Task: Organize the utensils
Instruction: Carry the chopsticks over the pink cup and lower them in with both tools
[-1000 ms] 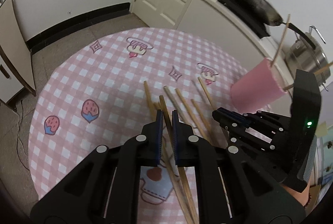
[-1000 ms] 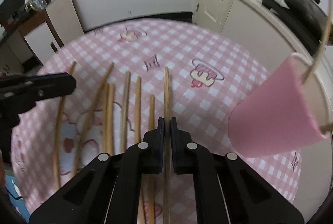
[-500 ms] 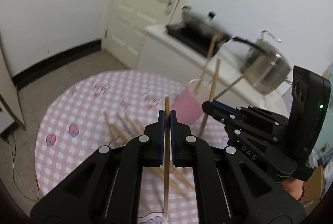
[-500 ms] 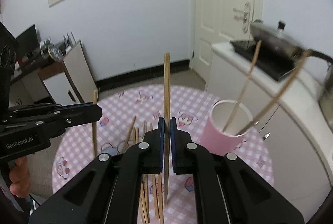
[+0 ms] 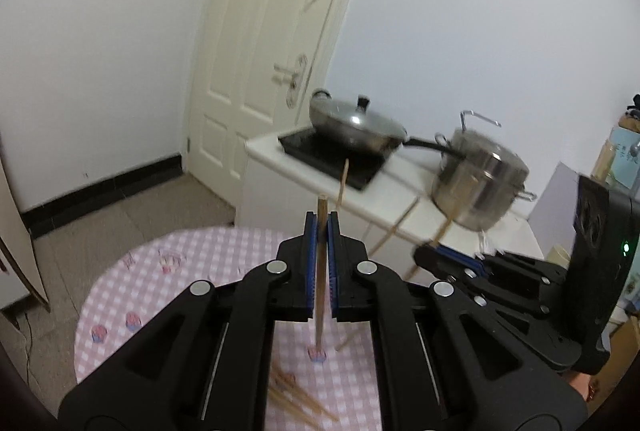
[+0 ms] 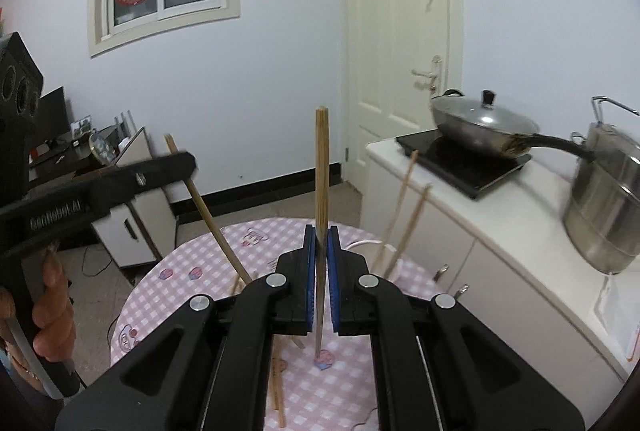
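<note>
Left claw point(image 5: 319, 231), seen from its own camera, is pinching one wooden chopstick point(image 5: 320, 311) between its blue pads, with the stick standing upright. Only a short tip shows above the pads; most of the length hangs below them, over the round desk point(image 5: 168, 271) with its pink checked cloth. Under the claw, loose chopsticks point(image 5: 298, 397) lie on the cloth. To its right sits the right claw point(image 5: 436, 255), and blurred sticks slant up beside it. Beyond are a pan point(image 5: 356, 127) and a steel pot point(image 5: 480, 187) on a white counter.

Right claw point(image 6: 320, 243), in its own view, is pinching a second chopstick point(image 6: 322, 171), also upright, with a long stretch above the pads. Ahead and slightly right of it, the white rim of a cup point(image 6: 366, 243) peeks out with two chopsticks leaning in it. To the left, the left claw point(image 6: 176, 167) carries its stick at a slant.

These sticks look light, stiff and smooth, so each could pivot or slip in a narrow pinch. Holding nearer the middle would likely steady them.
</note>
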A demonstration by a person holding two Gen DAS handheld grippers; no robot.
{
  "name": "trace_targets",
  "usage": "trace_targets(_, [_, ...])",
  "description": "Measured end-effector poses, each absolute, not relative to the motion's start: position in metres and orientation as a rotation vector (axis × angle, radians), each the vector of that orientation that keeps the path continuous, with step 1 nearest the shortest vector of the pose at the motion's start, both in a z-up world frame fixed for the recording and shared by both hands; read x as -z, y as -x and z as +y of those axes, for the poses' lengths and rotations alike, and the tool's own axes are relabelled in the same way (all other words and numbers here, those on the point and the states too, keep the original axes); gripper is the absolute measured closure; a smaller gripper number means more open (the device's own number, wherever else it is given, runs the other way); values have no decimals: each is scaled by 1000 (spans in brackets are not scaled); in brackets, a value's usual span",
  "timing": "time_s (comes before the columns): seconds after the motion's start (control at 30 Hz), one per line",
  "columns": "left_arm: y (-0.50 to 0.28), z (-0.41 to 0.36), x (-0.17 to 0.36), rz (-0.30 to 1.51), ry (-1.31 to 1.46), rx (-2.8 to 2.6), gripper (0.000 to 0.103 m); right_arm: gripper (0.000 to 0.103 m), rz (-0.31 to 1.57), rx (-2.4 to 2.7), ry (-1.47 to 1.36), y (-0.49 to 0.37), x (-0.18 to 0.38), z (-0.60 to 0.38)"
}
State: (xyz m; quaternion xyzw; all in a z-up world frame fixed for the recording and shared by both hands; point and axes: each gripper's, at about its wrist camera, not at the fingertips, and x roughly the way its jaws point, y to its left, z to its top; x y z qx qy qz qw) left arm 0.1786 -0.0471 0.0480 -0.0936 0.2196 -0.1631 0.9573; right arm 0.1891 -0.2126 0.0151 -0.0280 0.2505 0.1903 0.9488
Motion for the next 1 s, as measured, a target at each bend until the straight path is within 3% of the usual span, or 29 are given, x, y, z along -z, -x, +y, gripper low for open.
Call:
trace_targets(0.7, [-250,-94,-78,278,188,257,98,99,292,-214,-17,-237,-25,-265])
trace_targets(1.0, [-278,-108,-45,349,138,247,98,98,376,-267,-52,-270,3,-262])
